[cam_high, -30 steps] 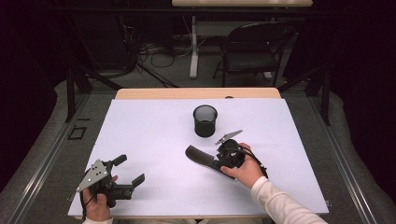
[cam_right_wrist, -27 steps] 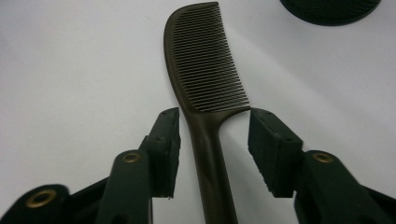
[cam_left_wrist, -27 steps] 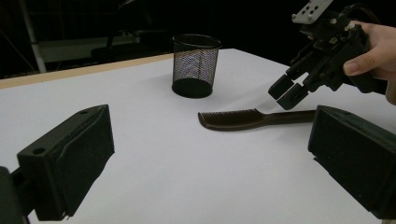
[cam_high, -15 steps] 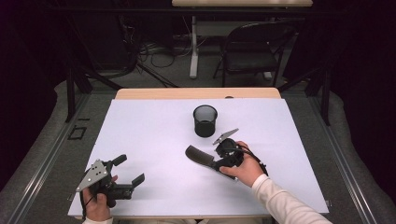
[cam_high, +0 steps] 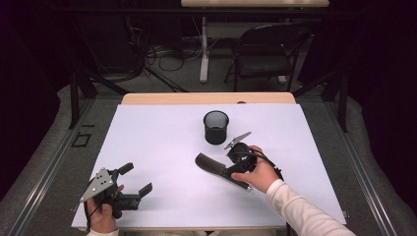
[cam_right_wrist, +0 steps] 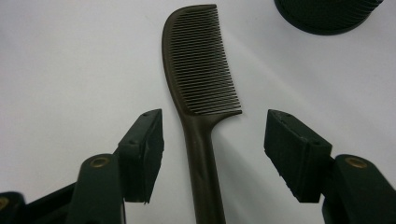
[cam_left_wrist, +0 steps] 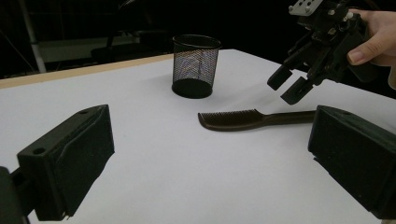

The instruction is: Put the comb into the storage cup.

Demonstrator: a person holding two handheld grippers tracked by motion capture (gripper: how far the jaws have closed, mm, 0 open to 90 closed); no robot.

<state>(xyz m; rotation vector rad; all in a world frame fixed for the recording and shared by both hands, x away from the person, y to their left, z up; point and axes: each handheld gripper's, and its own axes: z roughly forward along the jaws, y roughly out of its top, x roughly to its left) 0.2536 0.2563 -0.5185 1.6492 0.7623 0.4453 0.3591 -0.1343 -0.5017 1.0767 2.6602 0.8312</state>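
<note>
A dark brown comb [cam_high: 212,166] lies flat on the white table sheet, teeth end to the left. My right gripper [cam_high: 230,164] hovers just over its handle, pointing down. In the right gripper view the comb [cam_right_wrist: 201,84] runs up between the two pads, and neither pad [cam_right_wrist: 142,154] touches it. Those jaws have just been opening and now stand open. A black mesh cup [cam_high: 216,127] stands upright just behind the comb. My left gripper [cam_high: 136,178] rests near the front left edge, open and holding nothing. From there I see the comb [cam_left_wrist: 233,120], the cup [cam_left_wrist: 195,65] and the right gripper [cam_left_wrist: 289,84].
The white sheet [cam_high: 162,137] covers the table, with a strip of bare wood [cam_high: 206,98] along its far edge. A black chair [cam_high: 265,54] and cables stand on the floor beyond. The cup's base [cam_right_wrist: 327,14] sits just past the comb's teeth.
The right hand has shifted only slightly over the comb, which lies where it was. The left gripper has not moved.
</note>
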